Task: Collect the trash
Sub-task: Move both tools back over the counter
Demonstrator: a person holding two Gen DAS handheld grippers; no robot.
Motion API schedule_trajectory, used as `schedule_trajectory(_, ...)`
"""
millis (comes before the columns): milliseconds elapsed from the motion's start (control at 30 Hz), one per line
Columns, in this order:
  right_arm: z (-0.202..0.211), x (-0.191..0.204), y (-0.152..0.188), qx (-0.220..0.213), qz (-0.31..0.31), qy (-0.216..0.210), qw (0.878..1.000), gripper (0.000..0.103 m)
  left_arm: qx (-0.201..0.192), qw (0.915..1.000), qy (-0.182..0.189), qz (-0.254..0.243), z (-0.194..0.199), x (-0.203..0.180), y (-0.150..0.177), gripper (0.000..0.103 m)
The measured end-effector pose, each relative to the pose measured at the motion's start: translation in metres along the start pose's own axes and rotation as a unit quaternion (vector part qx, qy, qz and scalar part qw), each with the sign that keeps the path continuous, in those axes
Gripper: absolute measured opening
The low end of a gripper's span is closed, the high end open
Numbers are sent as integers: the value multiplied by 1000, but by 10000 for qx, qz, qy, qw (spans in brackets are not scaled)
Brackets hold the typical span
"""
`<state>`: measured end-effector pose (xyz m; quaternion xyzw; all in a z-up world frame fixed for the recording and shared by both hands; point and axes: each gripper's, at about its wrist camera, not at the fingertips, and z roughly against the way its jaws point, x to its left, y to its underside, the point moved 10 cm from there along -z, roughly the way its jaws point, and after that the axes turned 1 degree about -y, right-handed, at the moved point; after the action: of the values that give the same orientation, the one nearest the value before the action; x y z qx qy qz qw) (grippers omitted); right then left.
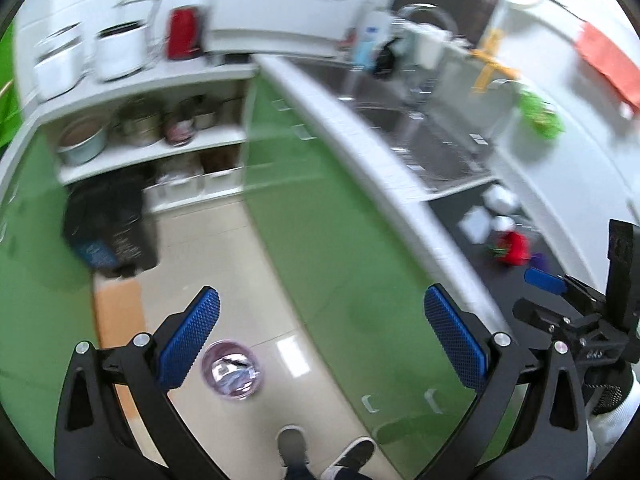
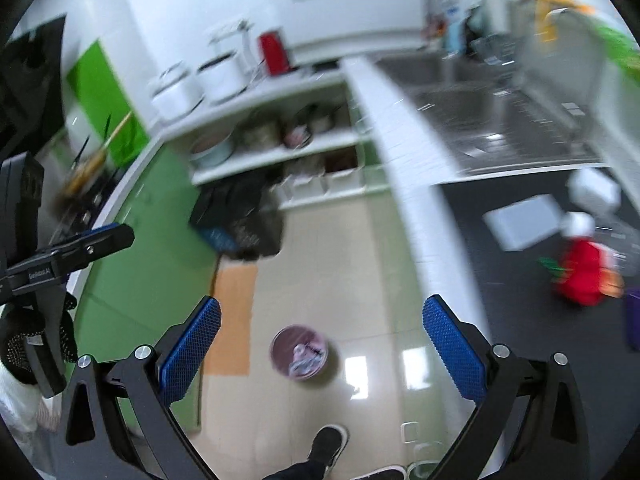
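Observation:
A small pink trash bin (image 1: 232, 369) with crumpled waste inside stands on the floor below; it also shows in the right wrist view (image 2: 299, 351). My left gripper (image 1: 320, 312) is open and empty, high above the floor. My right gripper (image 2: 320, 320) is open and empty, also above the floor. On the dark countertop lie a red wrapper (image 2: 580, 272), white crumpled paper (image 2: 520, 220) and a white cup (image 2: 578, 224). The same red wrapper (image 1: 514, 248) and white scraps (image 1: 476, 222) show in the left wrist view. The right gripper (image 1: 560, 292) shows at the edge of the left wrist view.
Green cabinets (image 1: 328, 240) run under a white counter edge (image 1: 384, 160) with a steel sink (image 1: 432, 144). Shelves hold pots (image 1: 140, 124); a black bag (image 1: 108, 224) sits on the floor. My shoes (image 1: 296, 448) are at the bottom. Both views are blurred.

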<state>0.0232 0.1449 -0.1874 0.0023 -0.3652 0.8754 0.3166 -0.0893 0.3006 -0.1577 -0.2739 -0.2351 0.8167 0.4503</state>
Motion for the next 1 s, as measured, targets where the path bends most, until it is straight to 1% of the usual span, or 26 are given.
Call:
schedule_trajectory(100,41,-32,2,-305,-264,337,9986,97,30,9983,461,-349,3,-52,-9,100)
schedule_trajectory(167,68,-56,5,-475,-498,575,9960,97,79,9960,662,-588,0,-84,-12,100)
schedule_trajectory(233,90,-74,11,-610,-684,745,9930,97,112,9920,915,-858,0,-121,-13,100)
schedule_trajectory(267,101,-84,14,-687,-756,849,9911,97,119,9903,999,-958,1,-131,-13,100)
schedule_trajectory(333,124,-106,22,-829,-942,1075,9863,97,171,9849,1241,-1191,-1,-165,-13,100)
schedule_trajectory(467,157,-146,36,-1005,-1236,1483,9760,97,288,9760,1539,-1513,-8,-211,-10,100)
schedule_trajectory(567,167,-175,41,-1021,-1385,1722,9699,97,360,9690,1694,-1760,-18,-244,-9,100)
schedule_trajectory(700,170,-212,48,-944,-1503,2023,9631,97,462,9640,1774,-1929,-36,-272,-10,100)
schedule_trajectory(833,166,-246,54,-777,-1611,2188,9593,97,558,9612,1750,-2061,-55,-288,-8,100)
schedule_trajectory(900,158,-262,56,-650,-1678,2184,9591,97,616,9605,1721,-2100,-65,-295,-5,100)
schedule_trajectory(1000,141,-283,56,-420,-1616,2200,9611,97,704,9611,1658,-2095,-79,-301,-3,100)
